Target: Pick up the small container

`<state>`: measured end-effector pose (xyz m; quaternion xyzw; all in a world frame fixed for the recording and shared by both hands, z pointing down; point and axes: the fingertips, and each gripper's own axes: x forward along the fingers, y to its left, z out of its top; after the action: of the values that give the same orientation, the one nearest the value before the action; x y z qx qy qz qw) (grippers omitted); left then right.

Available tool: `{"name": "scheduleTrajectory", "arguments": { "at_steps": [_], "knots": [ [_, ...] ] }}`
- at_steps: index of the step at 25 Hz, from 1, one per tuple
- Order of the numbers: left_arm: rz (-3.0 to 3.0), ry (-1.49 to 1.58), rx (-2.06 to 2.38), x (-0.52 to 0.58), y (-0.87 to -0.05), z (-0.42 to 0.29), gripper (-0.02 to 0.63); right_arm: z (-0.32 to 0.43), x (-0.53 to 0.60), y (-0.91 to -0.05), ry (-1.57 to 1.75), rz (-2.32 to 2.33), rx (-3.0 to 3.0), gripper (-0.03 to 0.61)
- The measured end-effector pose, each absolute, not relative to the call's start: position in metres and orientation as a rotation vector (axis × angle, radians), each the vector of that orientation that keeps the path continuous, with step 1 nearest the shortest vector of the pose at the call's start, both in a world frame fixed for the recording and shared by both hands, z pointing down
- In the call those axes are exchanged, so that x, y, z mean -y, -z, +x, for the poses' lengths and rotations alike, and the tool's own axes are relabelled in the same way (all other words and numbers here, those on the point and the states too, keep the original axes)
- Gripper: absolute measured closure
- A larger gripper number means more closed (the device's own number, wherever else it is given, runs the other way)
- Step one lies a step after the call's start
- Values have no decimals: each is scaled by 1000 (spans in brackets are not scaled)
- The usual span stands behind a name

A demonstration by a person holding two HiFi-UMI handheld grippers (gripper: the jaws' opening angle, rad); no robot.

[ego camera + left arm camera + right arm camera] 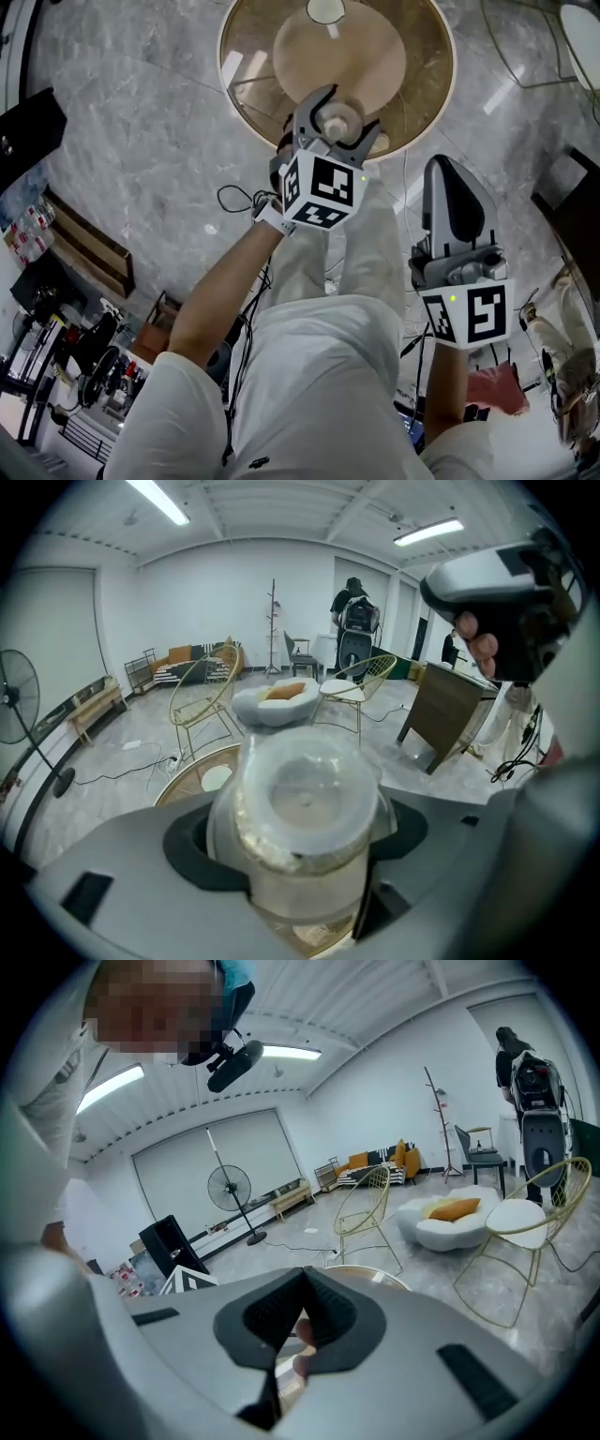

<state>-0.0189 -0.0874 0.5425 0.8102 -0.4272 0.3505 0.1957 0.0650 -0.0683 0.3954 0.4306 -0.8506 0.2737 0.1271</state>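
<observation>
Nearest the person, the right hand-held gripper (450, 178) hangs by the right leg, well apart from everything on the task. The right gripper view shows its jaws (302, 1283) pressed together with nothing between them.

Further out, the left hand-held gripper (333, 114) reaches forward at arm's length. Its jaws are clamped on the small, clear, cylindrical plastic container with a pale round lid (339, 122). In the left gripper view the jaws (295, 834) press on either side of the container's (305, 799) body, just below the wider lid. A pale, grainy filling shows through the wall under the lid's rim.

The container sits over the near edge of the round, brown, glass-topped desk with a white rim (422, 84). It looks lifted off the top rather than resting on it, since the desk's surface (192, 778) shows below and beside it, though no view settles this.

The container looks light and fairly stiff. Its smooth plastic wall is likely slippery, and thin enough to flex under a hard squeeze. The present hold suits it: the grip is across the body, under the lid's lip, so the lip would act as a stop if the container slid. Gripping the lid itself could pop it loose. With loose contents inside, it is probably best carried upright under moderate pressure.

Beyond the desk lies grey marbled floor (141, 122).
</observation>
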Motion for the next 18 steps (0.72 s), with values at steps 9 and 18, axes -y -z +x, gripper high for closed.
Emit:
{"name": "scheduleTrajectory", "arguments": {
  "at_steps": [9,18],
  "knots": [
    [2231,-934,1275,75,-478,-34,272,60,63,-347,-752,1247,2509,571],
    [2190,-914,1335,54,-416,-49,272,68,61,-295,-651,1263,2538,571]
  ]
}}
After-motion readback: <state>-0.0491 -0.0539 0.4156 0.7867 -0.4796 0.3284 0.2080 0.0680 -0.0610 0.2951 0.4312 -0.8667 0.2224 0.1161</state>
